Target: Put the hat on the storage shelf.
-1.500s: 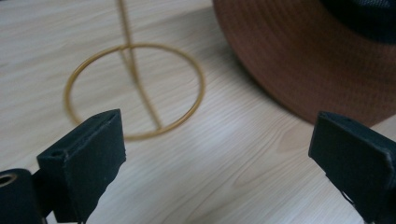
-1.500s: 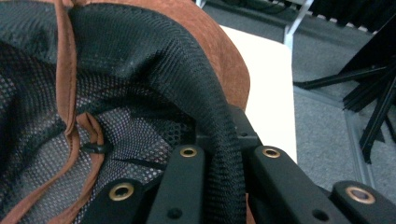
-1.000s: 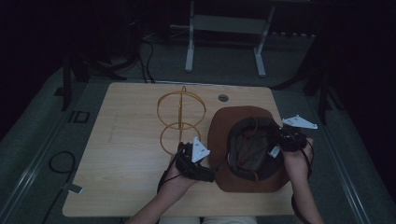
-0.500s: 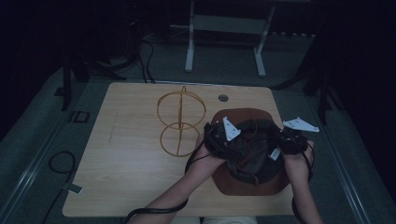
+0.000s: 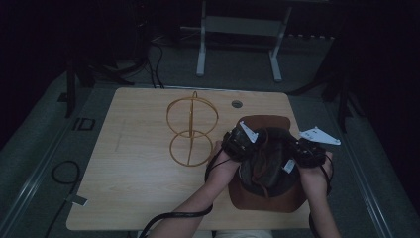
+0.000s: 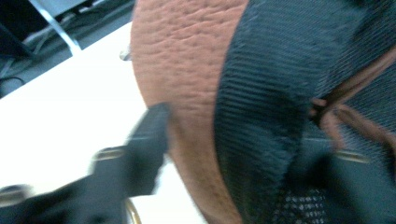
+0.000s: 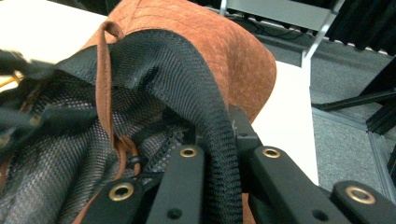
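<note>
Both grippers are working on the brown hat (image 5: 265,198), which is lying upside down on the wooden table (image 5: 133,173) in the lower right of the high view. Here the left gripper (image 5: 242,141) is sitting at the hat's left edge and the right gripper (image 5: 302,153) at its right edge, each carried by a hand entering from the bottom of the frame. A gold wire stand (image 5: 190,131) is standing on the table left of the hat, near the left gripper. In the left gripper view, the jaws have just been closing and are straddling the hat's edge: one black finger (image 6: 149,140) is lying against the brown suede (image 6: 182,70) on the outside, the other against the black inner band (image 6: 261,116), though blur is preventing confirmation of a firm pinch. In the right gripper view, the right gripper (image 7: 222,158) is clamping the ribbed black band (image 7: 187,74) between its jaws at the bottom centre, with the mesh lining (image 7: 51,168) at lower left and the suede brim (image 7: 219,51) at upper centre.
</note>
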Available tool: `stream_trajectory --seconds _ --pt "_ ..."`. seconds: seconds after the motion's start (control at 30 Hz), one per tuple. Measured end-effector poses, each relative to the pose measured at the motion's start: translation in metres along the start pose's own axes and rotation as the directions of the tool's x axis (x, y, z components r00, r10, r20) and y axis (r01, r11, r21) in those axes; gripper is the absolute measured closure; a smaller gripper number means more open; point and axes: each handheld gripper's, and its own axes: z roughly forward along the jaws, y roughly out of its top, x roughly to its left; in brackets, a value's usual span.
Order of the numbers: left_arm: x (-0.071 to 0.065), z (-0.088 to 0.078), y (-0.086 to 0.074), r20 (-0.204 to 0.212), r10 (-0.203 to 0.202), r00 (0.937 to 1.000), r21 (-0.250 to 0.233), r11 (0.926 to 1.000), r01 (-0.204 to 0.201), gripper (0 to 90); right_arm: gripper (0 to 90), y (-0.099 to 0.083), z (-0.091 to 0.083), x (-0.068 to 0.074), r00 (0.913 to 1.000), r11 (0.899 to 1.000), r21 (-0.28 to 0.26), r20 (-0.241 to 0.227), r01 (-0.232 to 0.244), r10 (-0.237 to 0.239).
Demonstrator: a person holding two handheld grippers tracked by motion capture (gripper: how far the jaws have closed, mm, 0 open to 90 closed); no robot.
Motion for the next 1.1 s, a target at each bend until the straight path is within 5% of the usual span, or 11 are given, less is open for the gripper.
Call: stream_trajectory --seconds 0.07,0.13,0.53,0.7,0.87,0.97,1.1 --pt "0.000 0.000 -0.002 -0.003 0.003 1.0000 -0.007 1.0000 -0.003 80.6 86.1 -0.001 0.000 0.001 0.9999 1.000 0.006 -0.010 -0.003 0.003" --pt "0.004 -0.002 -0.004 -0.004 -0.012 0.9999 -0.020 0.9997 0.012 84.2 86.0 -0.002 0.001 0.002 0.9999 1.000 0.012 -0.016 -0.003 0.003" --pt "0.013 -0.022 0.006 -0.003 -0.008 1.0000 -0.101 0.9949 0.008 86.2 78.5 -0.016 -0.014 0.002 0.9983 1.000 -0.007 -0.052 -0.024 0.024" --pt "0.014 -0.030 0.010 0.009 -0.002 1.0000 -0.141 0.9900 0.004 86.2 56.1 -0.019 -0.030 -0.001 0.9937 0.999 -0.022 -0.110 -0.023 0.020" --pt "0.013 -0.043 0.014 -0.008 0.012 0.9999 -0.194 0.9808 -0.013 86.3 42.8 -0.020 -0.056 -0.005 0.9825 0.998 -0.065 -0.186 -0.014 0.001" --pt "0.018 -0.054 0.015 0.036 0.001 0.9994 -0.241 0.9706 0.008 86.2 37.5 -0.019 -0.074 -0.011 0.9744 0.994 -0.110 -0.225 -0.030 0.004" --pt "0.020 -0.072 0.013 0.077 0.027 0.9966 -0.289 0.9574 -0.004 86.2 36.1 -0.018 -0.086 -0.027 0.9839 0.990 -0.142 -0.179 -0.017 -0.009"
